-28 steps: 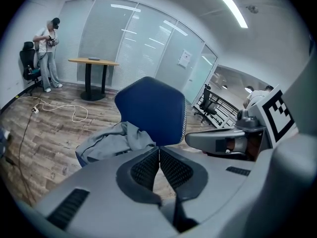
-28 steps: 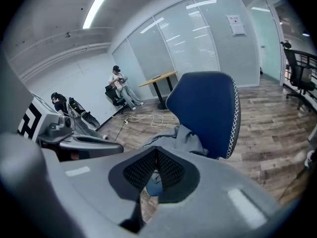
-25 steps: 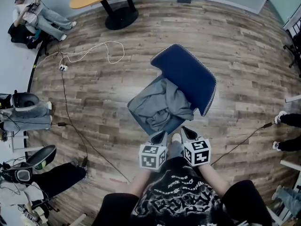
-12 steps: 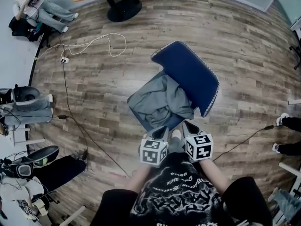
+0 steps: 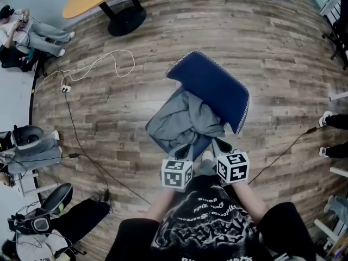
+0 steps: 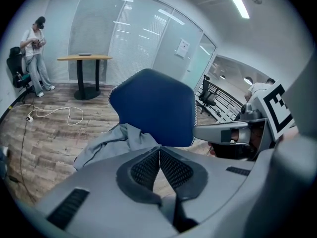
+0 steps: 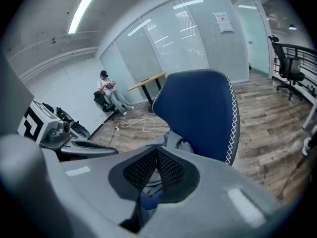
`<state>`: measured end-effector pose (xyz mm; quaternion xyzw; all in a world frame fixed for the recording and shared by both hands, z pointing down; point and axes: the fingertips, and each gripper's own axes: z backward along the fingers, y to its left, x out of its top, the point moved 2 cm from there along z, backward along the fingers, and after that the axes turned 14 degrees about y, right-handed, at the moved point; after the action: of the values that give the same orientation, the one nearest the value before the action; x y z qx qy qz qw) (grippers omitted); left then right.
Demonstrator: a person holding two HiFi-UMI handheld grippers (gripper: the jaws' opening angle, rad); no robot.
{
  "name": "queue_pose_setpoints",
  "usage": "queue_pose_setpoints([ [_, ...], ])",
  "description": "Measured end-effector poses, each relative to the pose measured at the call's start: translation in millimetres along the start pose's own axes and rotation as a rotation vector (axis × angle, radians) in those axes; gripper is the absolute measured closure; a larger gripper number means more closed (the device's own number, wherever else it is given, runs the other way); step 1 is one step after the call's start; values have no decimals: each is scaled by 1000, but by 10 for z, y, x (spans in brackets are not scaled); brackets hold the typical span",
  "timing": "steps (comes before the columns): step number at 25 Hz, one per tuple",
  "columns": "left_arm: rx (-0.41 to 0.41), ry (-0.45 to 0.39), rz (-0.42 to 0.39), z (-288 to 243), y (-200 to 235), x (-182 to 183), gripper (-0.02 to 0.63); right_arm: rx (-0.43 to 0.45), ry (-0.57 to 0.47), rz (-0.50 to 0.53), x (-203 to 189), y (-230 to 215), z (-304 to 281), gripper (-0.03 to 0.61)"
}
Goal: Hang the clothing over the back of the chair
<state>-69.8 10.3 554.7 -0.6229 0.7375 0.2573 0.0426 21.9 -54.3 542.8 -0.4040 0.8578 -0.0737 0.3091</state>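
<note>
The grey clothing [image 5: 184, 121] lay crumpled on the seat of the blue chair [image 5: 213, 87], against its back. The left gripper [image 5: 186, 152] and right gripper [image 5: 218, 144] hovered near its front edge, both clenched on nothing. Unless the jaws opened first, they would likely just shove the heap — and a pinch on one loose fold could let it slide off the back.

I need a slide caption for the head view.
Left gripper and right gripper, both shut, poised beside the crumpled grey garment on the seat of the blue fabric chair.
</note>
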Motion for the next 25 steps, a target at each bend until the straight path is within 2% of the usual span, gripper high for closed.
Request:
queue_pose_setpoints([
  [11, -83, 128, -204, -60, 504, 183, 598, -88, -2, -197, -157, 100, -198, 574],
  [19, -126, 209, -290, -289, 750, 280, 597, -180, 18, -330, -330, 90, -467, 571],
  [25, -136, 286, -379, -517, 899, 338, 591, -205, 8, -453, -428, 13, -674, 473],
])
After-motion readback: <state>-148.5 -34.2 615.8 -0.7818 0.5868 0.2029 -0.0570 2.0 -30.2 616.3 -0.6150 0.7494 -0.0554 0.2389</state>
